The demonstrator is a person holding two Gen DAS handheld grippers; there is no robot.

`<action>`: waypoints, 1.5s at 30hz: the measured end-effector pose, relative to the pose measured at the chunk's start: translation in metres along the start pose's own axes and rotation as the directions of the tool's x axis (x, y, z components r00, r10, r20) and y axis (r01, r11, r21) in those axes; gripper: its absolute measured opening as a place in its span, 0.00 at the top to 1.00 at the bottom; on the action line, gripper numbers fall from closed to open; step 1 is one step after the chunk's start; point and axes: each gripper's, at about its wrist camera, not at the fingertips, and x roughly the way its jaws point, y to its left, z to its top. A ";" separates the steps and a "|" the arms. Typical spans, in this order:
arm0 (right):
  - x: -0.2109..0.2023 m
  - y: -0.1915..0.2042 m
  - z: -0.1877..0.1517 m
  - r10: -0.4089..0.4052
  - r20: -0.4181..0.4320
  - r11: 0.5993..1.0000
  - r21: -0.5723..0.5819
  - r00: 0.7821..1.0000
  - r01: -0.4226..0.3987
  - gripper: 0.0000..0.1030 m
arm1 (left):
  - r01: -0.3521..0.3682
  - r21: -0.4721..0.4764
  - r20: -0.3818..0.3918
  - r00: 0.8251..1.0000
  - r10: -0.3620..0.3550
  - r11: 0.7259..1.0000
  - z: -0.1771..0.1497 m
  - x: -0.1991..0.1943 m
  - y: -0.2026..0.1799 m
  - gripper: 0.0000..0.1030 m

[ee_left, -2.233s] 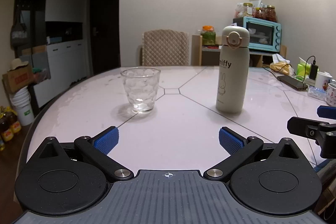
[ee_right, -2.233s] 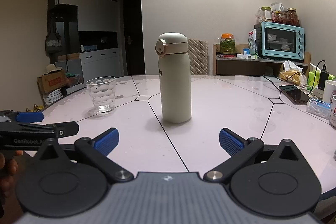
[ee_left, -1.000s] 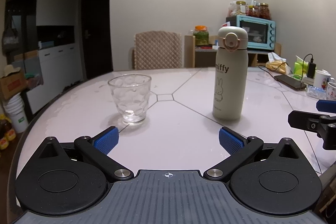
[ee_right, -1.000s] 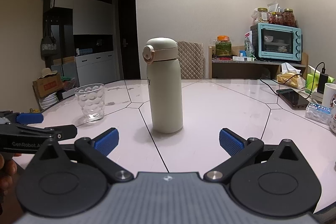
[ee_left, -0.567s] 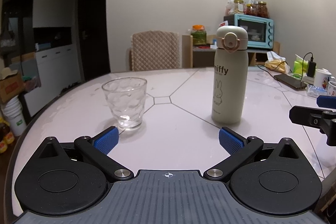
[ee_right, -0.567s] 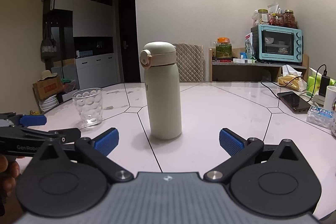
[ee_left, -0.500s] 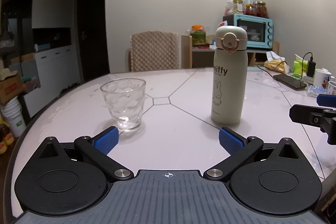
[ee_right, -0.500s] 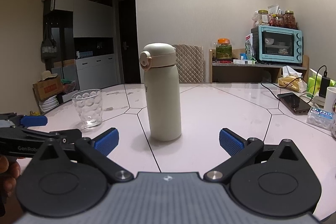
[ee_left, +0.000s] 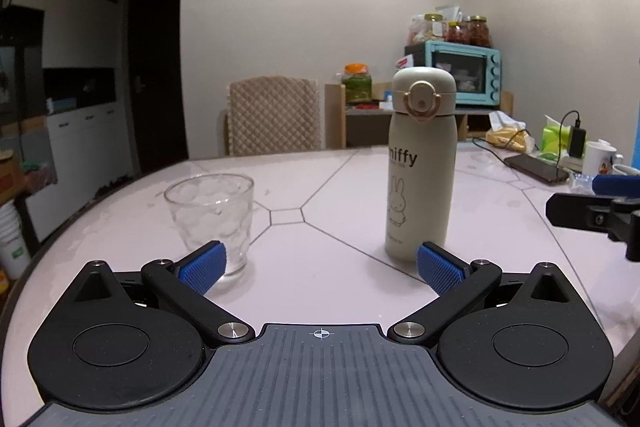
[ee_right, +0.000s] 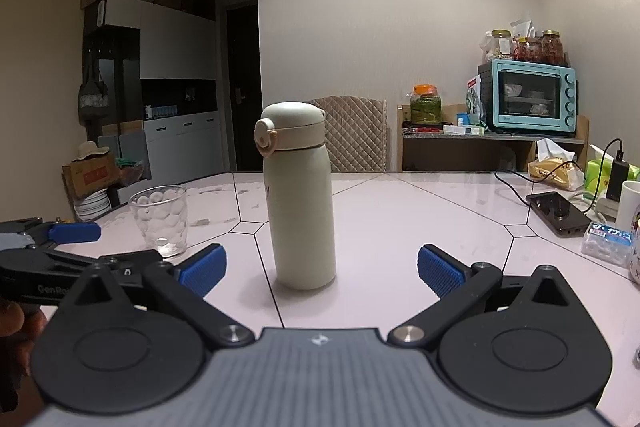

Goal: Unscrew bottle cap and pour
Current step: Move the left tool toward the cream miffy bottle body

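As both tools advanced, the bottle (ee_right: 302,203) looms nearer.

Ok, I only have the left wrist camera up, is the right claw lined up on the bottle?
Observer: Yes. In the right wrist view the bottle stands upright between the right claw's fingers, slightly left of centre.
Operator: Is it gripping yet?
Observer: No. Both blue pads sit clear of the bottle's sides, with table showing in the gaps.
Operator: Where's the latch from that side?
Observer: It shows on the left side of the cap, not facing that camera.
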 end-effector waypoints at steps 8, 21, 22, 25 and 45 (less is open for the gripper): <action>0.014 -0.002 0.005 -0.019 -0.034 1.000 -0.007 0.999 0.018 0.00 | 0.009 0.015 0.006 1.000 -0.009 1.000 0.006 0.014 0.003 0.00; 0.029 -0.006 0.018 -0.039 -0.048 0.999 -0.015 0.998 0.038 0.00 | 0.059 0.048 -0.011 0.998 -0.058 0.997 0.014 0.028 0.011 0.00; 0.030 -0.006 0.018 -0.040 -0.049 0.999 -0.018 0.998 0.039 0.00 | 0.057 0.052 -0.011 0.998 -0.056 0.997 0.014 0.029 0.011 0.00; 0.032 -0.007 0.019 -0.035 -0.048 0.999 -0.016 0.998 0.034 0.00 | 0.070 0.052 -0.006 0.998 -0.069 0.996 0.015 0.033 0.013 0.00; 0.050 -0.014 0.021 -0.015 -0.071 1.000 -0.022 0.997 0.014 0.00 | 0.126 0.119 -0.024 0.992 -0.124 0.985 0.018 0.062 0.003 0.00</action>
